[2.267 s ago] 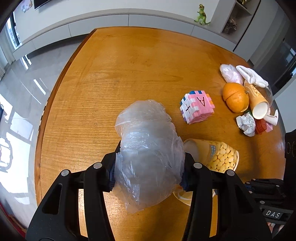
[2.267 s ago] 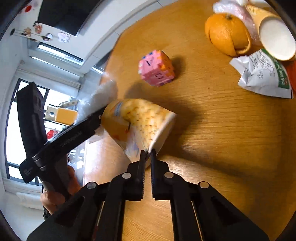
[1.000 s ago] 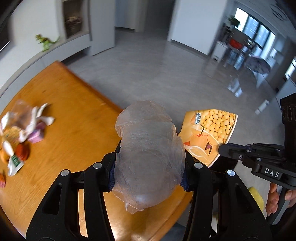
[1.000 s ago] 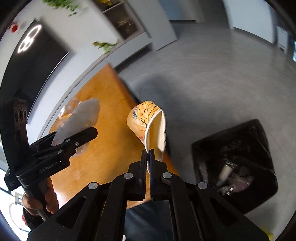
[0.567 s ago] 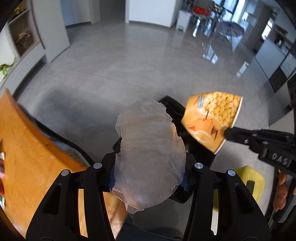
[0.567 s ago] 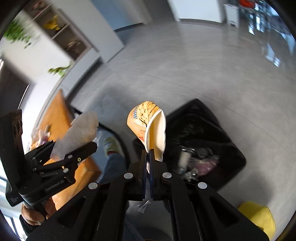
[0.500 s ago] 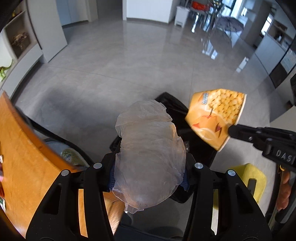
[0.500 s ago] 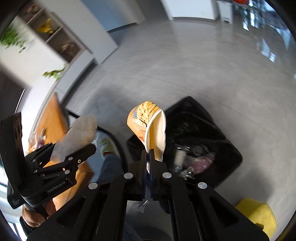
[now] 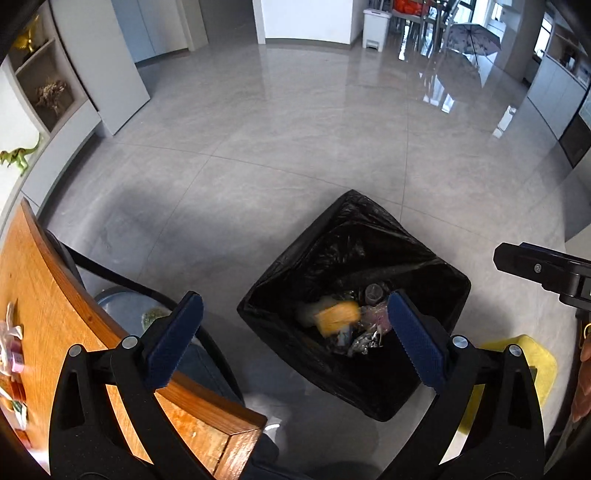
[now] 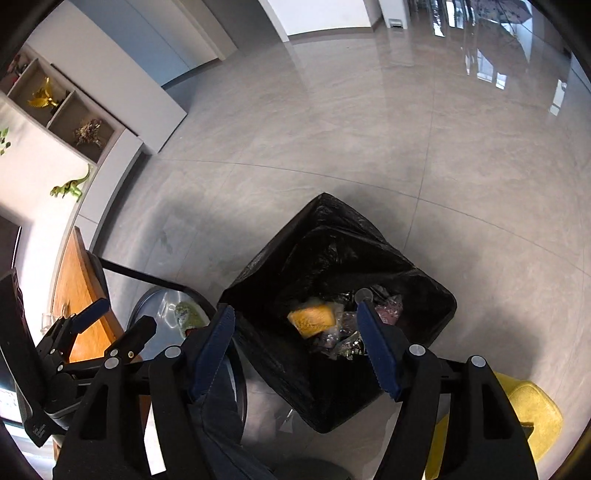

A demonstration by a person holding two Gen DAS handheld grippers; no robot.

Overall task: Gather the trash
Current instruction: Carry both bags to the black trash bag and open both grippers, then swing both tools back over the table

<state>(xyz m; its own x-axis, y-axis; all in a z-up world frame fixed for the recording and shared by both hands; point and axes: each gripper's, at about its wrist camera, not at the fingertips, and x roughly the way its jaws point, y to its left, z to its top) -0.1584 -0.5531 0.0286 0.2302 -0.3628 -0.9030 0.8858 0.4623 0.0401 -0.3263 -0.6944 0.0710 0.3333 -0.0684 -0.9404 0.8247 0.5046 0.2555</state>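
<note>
Grey tiled floor (image 9: 295, 122) fills most of both views, glossy, with window glare toward the far end. White wall and a doorway at the back. A small white pedal bin (image 9: 376, 34) stands against that wall, and a folded-out umbrella (image 9: 472, 42) lies on the floor near it.

Shelf unit (image 10: 70, 107) along the left wall: cubbies hold a gold figure and a dried bunch of flowers. Green toy dinosaur (image 10: 70, 190) on the ledge below.

Wooden worktop (image 9: 48, 295), orange-brown, curved edge, seen at lower left of the left view. Some scraps (image 9: 11, 343) lie on it at the far left edge, blurred.

Trash bin (image 9: 436, 273) with a black liner sits on the floor just beside the worktop corner, mouth open upward. Inside, at the bottom: an orange-yellow paper cup (image 9: 338, 318), slightly blurred, touching a pale clear plastic bag (image 9: 308, 310) on its left; foil and pink wrappers crowd the right side.

A yellow thing (image 10: 532, 417) lies on the floor just right of the bin; what it is cannot be told.

Left claw (image 9: 293, 338) hangs above the bin, jaws spread wide, nothing between them. Blue pads (image 9: 173, 339) face inward.

Right claw (image 10: 295, 349) likewise over the bin, jaws wide apart, empty.
</note>
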